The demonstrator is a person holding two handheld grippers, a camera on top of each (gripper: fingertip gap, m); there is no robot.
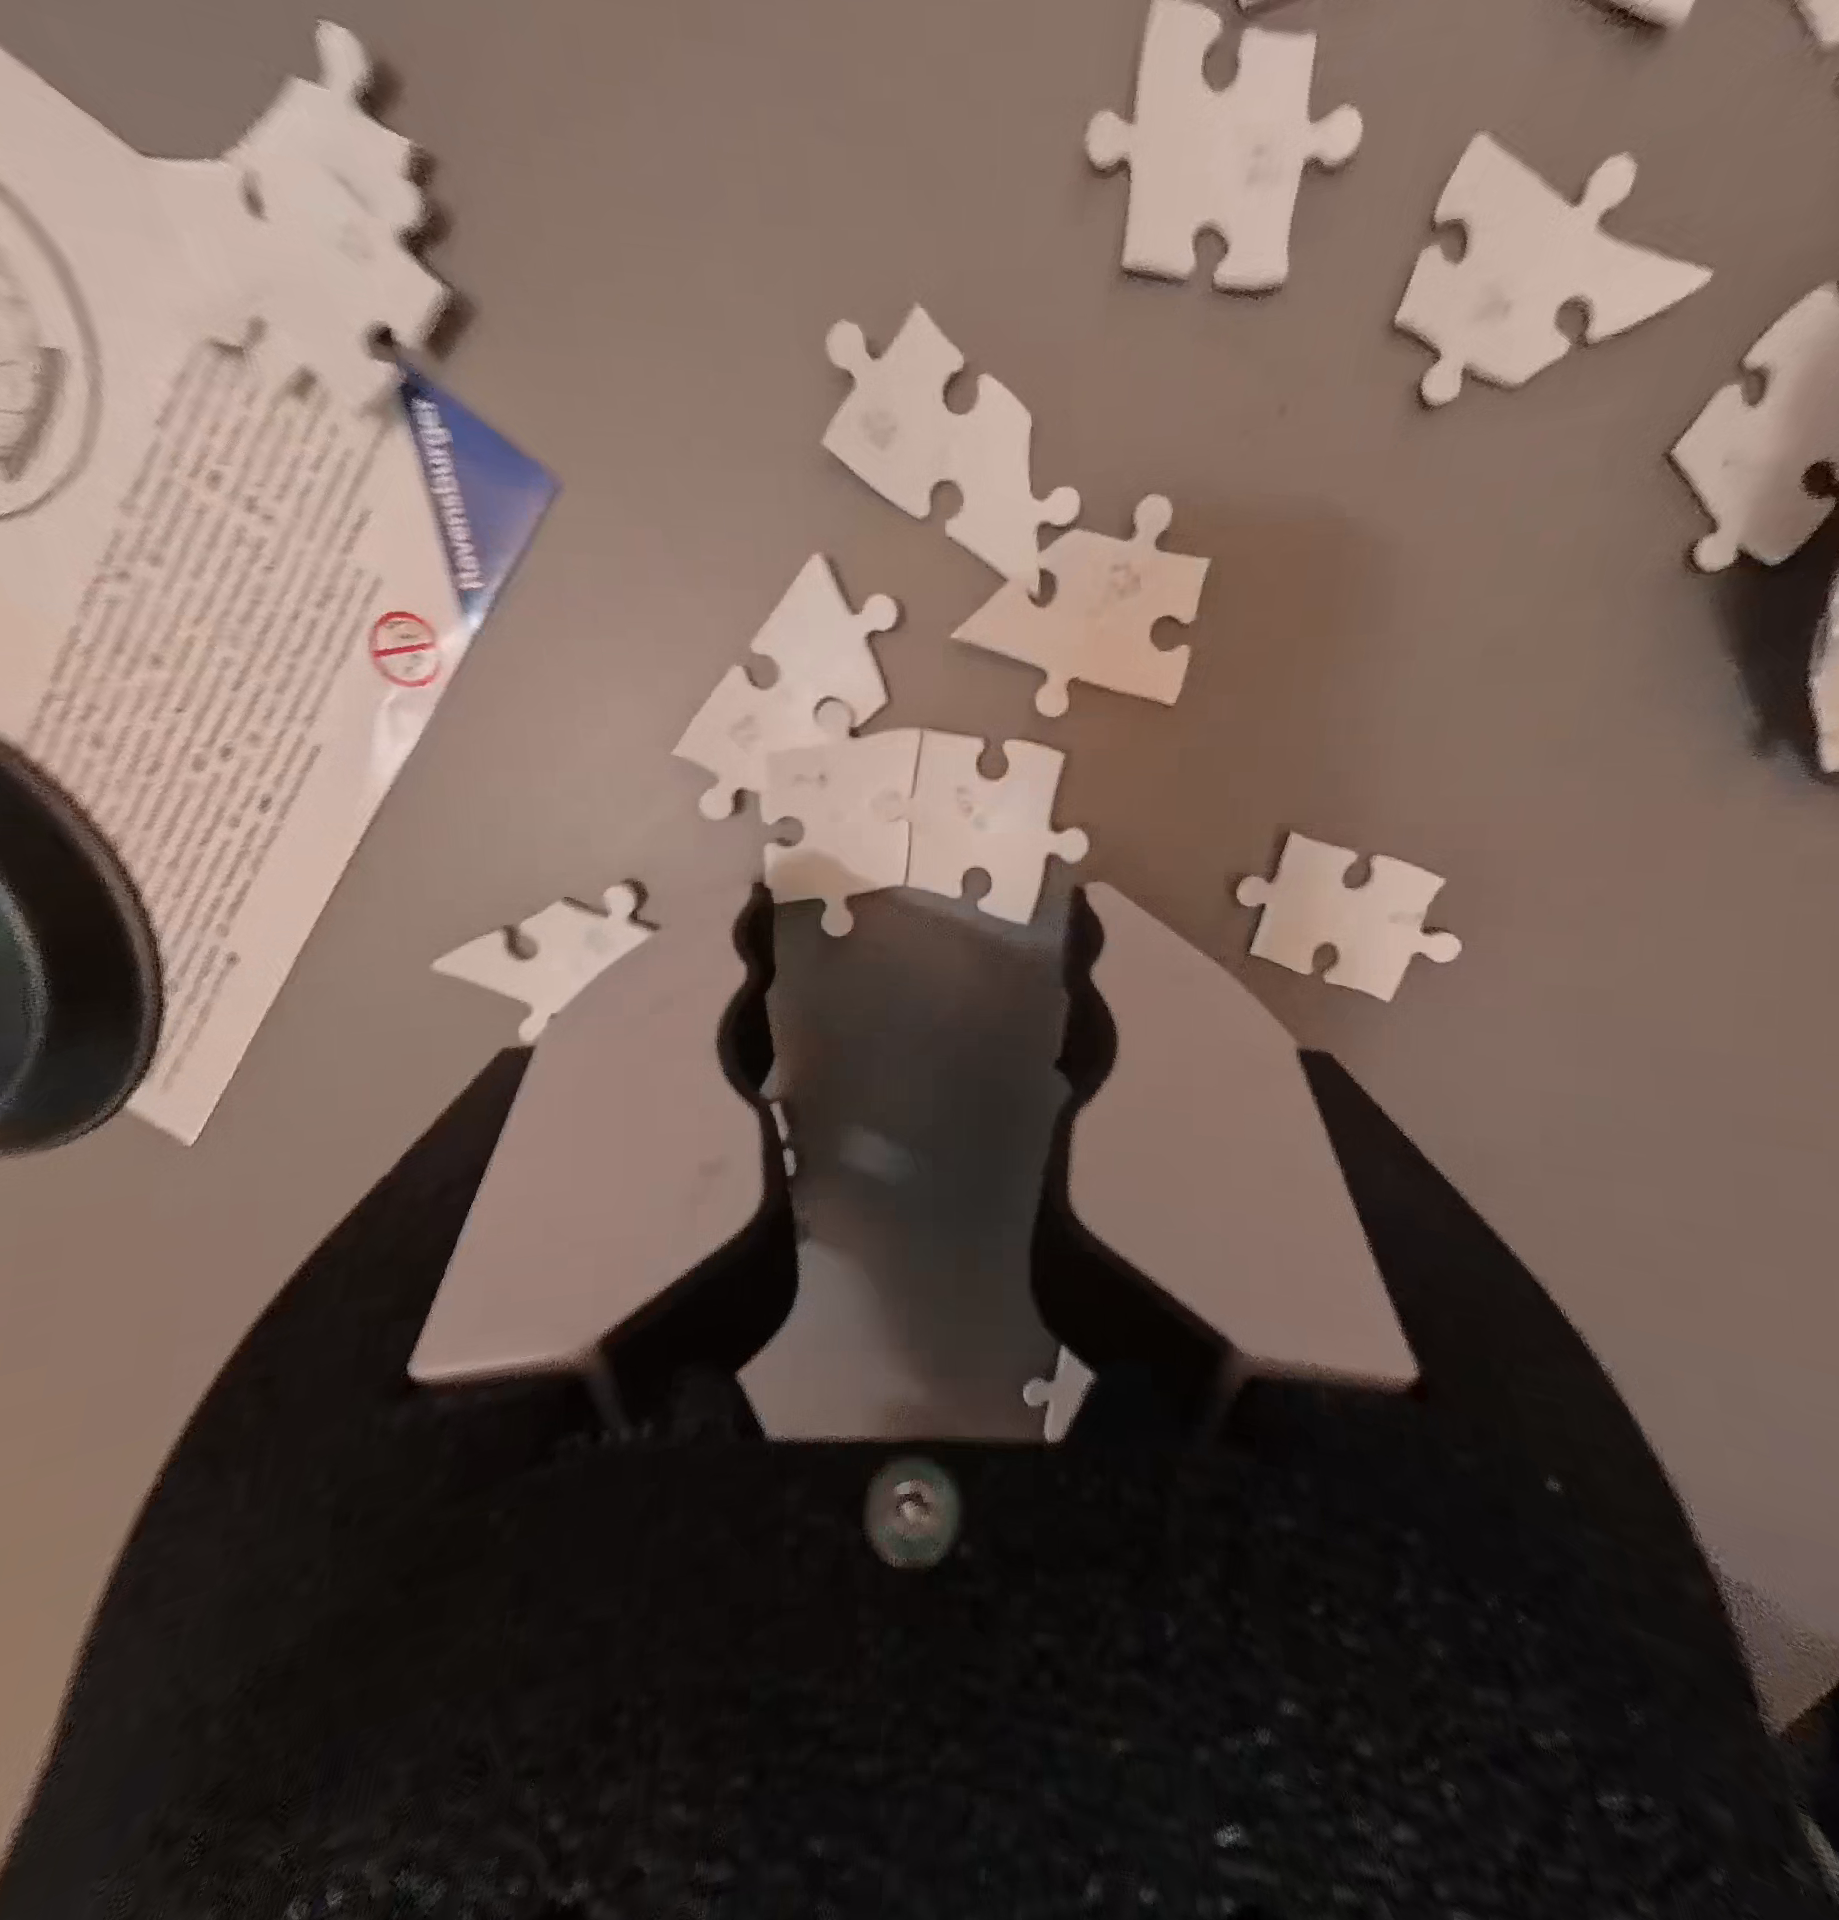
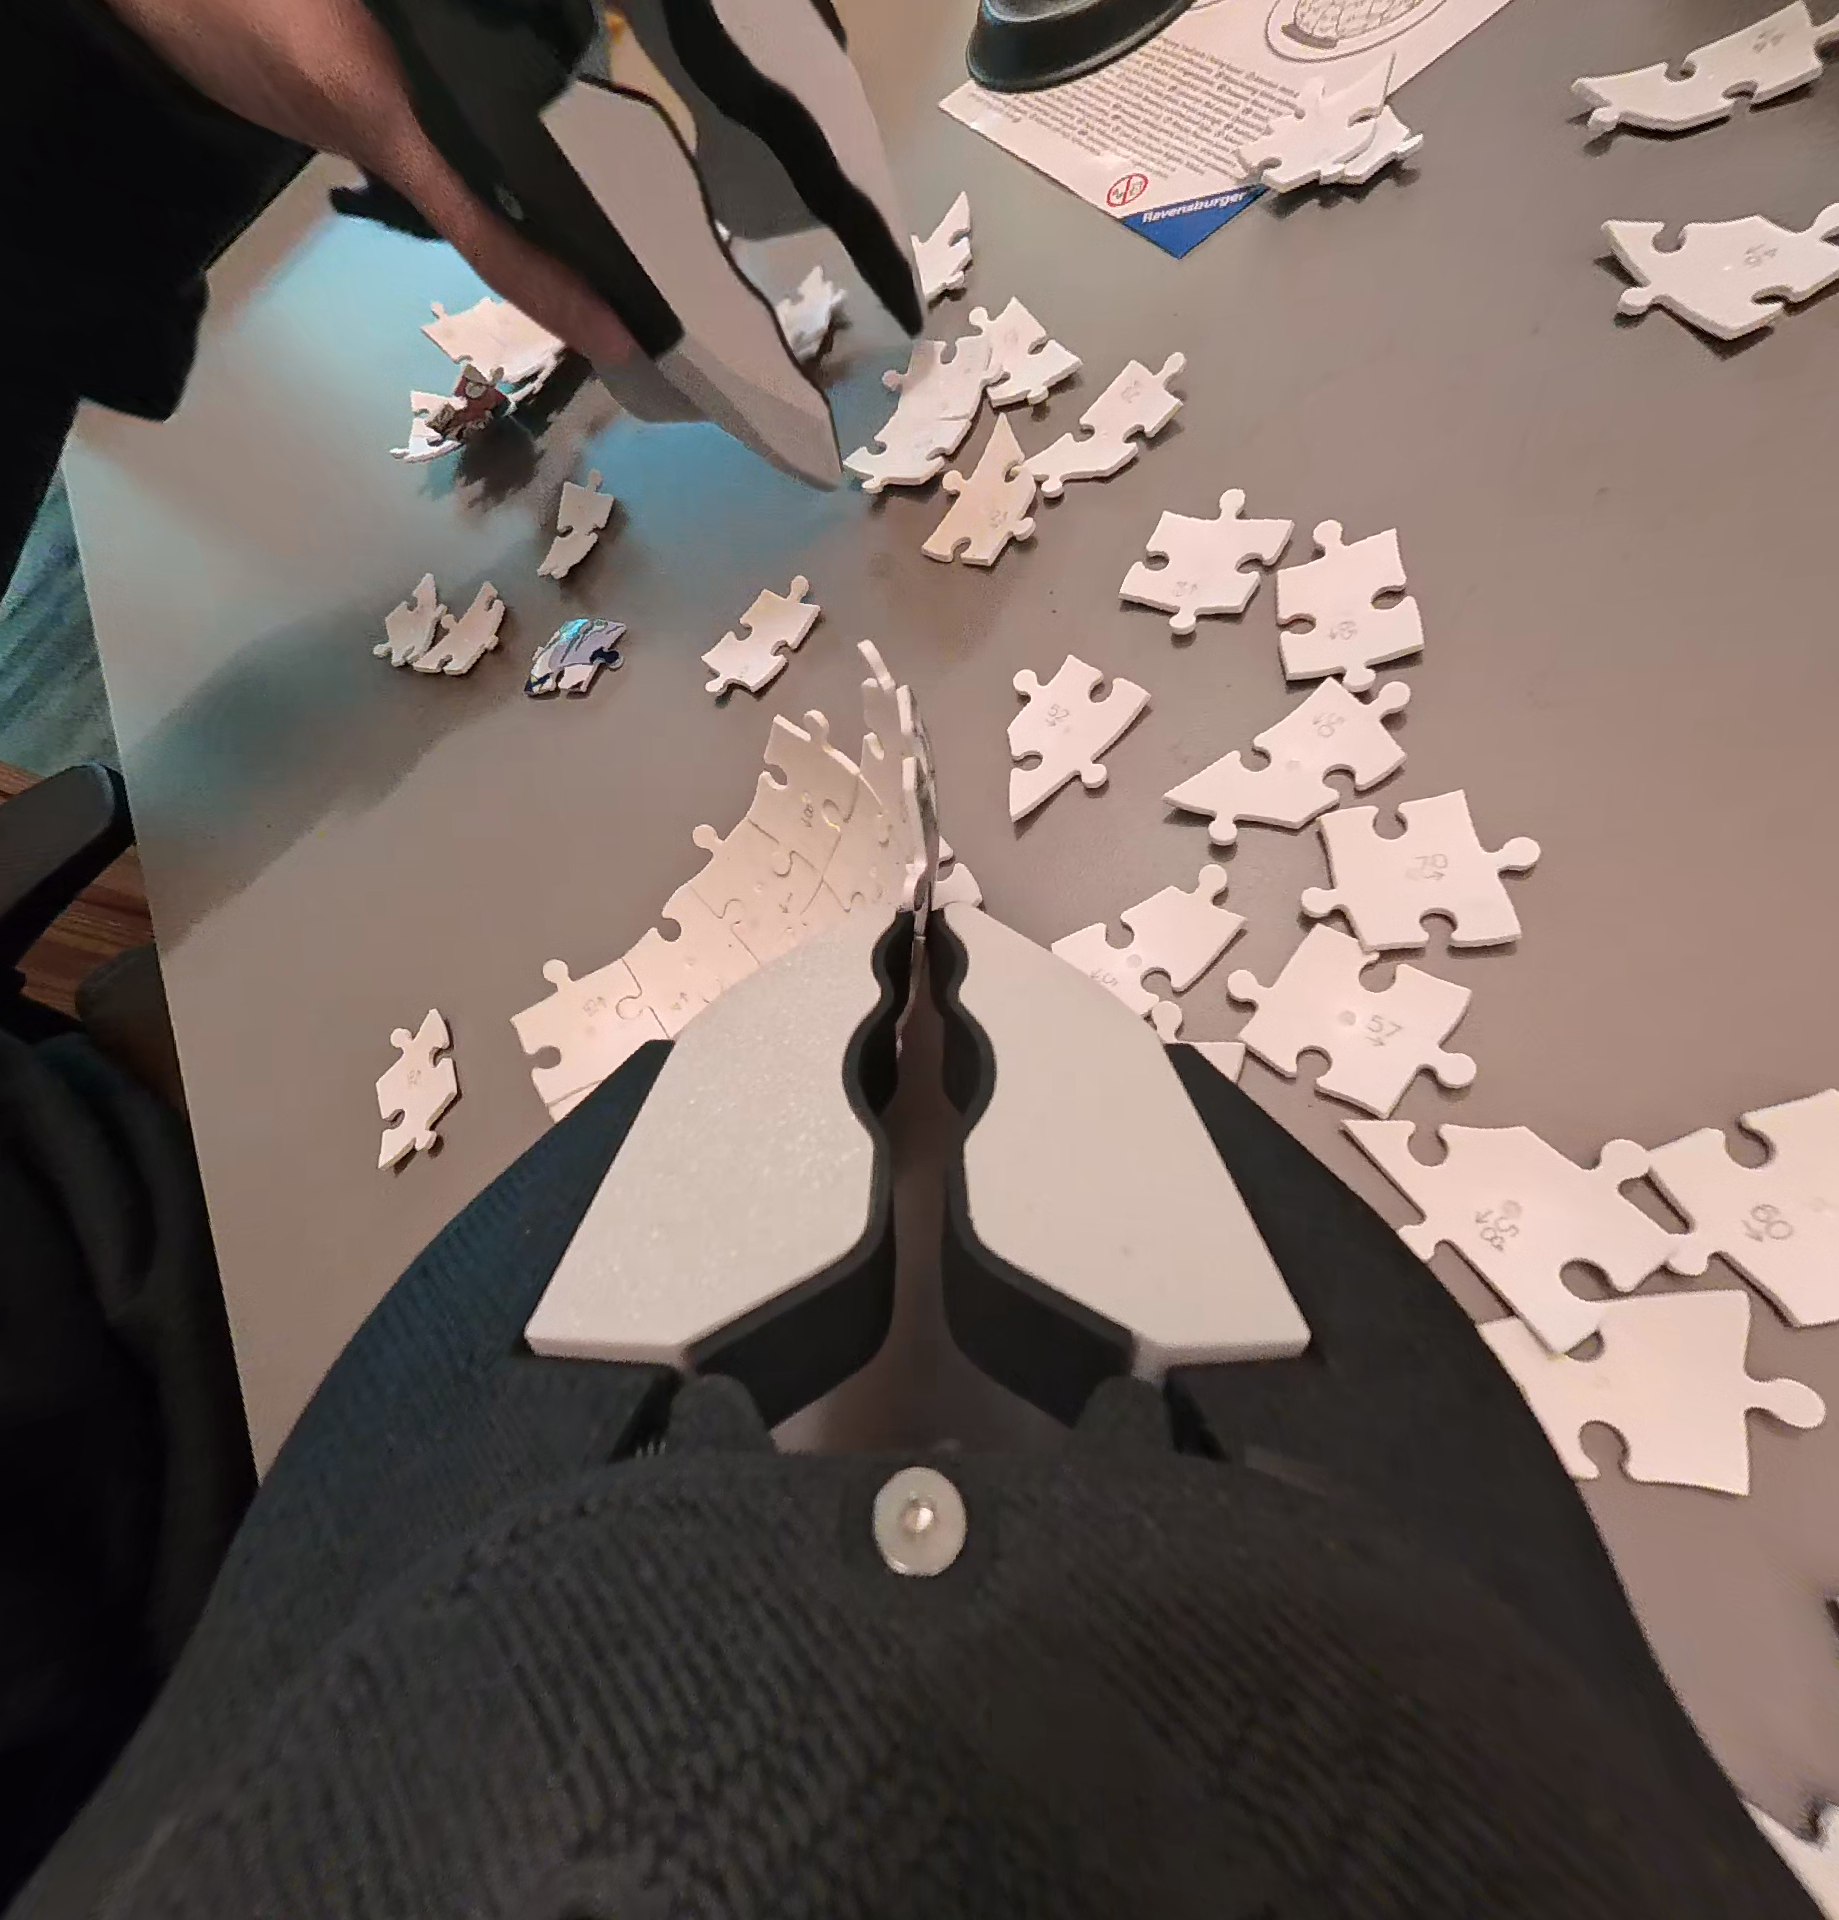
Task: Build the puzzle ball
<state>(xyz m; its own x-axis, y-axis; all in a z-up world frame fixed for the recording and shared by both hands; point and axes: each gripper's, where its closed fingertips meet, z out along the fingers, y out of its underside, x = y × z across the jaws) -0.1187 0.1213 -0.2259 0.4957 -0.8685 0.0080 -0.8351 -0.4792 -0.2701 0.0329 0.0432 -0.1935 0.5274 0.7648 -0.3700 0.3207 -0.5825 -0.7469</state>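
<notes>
gripping the edge of the curved, part-built puzzle ball section, the right gripper had its fingers drawn almost together, with the thin rim of joined white pieces pinched between the tips. the section arced away to the left of the fingers and rose upright just beyond them, its lower end near the grey worktop.

the left gripper hung over the worktop with its fingers set narrowly apart and nothing between them. just past its tips lay a small cluster of white pieces, two of them side by side and overlapped by a third; whether the tips touched them i could not tell. in the right wrist view the same gripper pointed down at that cluster, held by a hand.

loose white puzzle pieces lay scattered face down across the worktop, a few showing printed colour. an instruction sheet sat at the left, with a dark round stand resting on it.
</notes>
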